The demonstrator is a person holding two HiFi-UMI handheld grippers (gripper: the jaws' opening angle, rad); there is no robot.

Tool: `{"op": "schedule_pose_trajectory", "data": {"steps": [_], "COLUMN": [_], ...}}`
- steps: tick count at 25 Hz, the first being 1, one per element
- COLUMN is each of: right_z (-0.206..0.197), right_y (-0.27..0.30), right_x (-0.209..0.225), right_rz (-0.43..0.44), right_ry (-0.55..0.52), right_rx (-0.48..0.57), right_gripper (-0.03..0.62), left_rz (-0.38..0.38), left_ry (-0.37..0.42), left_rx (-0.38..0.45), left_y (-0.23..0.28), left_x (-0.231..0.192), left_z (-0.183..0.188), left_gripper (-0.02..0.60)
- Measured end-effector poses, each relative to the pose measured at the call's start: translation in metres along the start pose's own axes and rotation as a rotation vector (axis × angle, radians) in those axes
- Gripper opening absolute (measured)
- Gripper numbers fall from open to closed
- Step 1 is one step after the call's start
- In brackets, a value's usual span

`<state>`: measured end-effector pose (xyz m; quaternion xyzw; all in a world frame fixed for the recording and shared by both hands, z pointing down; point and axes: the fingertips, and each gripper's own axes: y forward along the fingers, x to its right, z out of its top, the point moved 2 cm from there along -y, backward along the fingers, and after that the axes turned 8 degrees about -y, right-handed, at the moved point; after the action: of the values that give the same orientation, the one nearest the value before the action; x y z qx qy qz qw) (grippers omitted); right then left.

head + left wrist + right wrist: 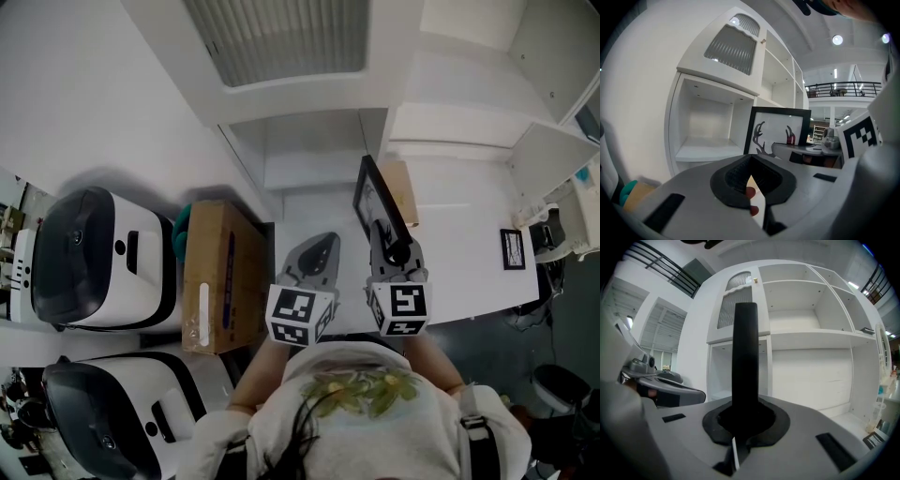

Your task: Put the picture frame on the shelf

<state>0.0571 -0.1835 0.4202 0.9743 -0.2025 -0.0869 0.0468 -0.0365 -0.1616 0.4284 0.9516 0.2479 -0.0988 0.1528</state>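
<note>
1. Picture frame (377, 202): black rim, antler print. It is held upright in the air in front of the white shelf (309, 117).
2. Right gripper (392, 246): jaws clamped on the frame's rim, seen edge-on between them.
3. Left gripper (314, 258): jaws closed together, holding nothing.
4. Handling (judged): light and stiff, with a face that probably breaks easily. The smooth rim may pivot in the jaws. Grip the rim, never the face.
5. Writing: none legible. The strip on the cardboard box (220, 277) is too small to read.
</note>
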Motion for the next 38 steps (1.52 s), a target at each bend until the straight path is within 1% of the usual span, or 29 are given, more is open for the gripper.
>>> {"op": "schedule_pose_trajectory", "data": {"steps": [10,17,21,31,38], "right_z": [0.006,0.014,0.020,0.028,0.032], "right_y": [0.020,0.036,0.042,0.050,0.051], "right_x": [0.008,0.014,0.018,0.018,0.020], "right_rz": [-0.010,-0.025,-0.028,-0.036,-0.043], "right_ry": [-0.012,-0.026,-0.028,-0.022,0.003], "right_rx": [0.014,0.028,0.051,0.065,0.074], "right_gripper": [0.035,0.035,0.034,0.035,0.035], "left_rz": [0.005,0.003,-0.001,-0.027,-0.028], "left_ry": [0.012,0.003,0.002,0.005,0.011], "left_rx": [-0.002,0.008,0.003,-0.018,-0.026], "left_y": [0.014,0.025,0.032,0.040,0.041], "left_x": [-0.011,-0.023,-0.027,-0.029,-0.032], "left_z": [0.008,0.015,0.014,0.012,0.010], "left_gripper": [0.026,0.026,0.026,0.026,0.026]}}
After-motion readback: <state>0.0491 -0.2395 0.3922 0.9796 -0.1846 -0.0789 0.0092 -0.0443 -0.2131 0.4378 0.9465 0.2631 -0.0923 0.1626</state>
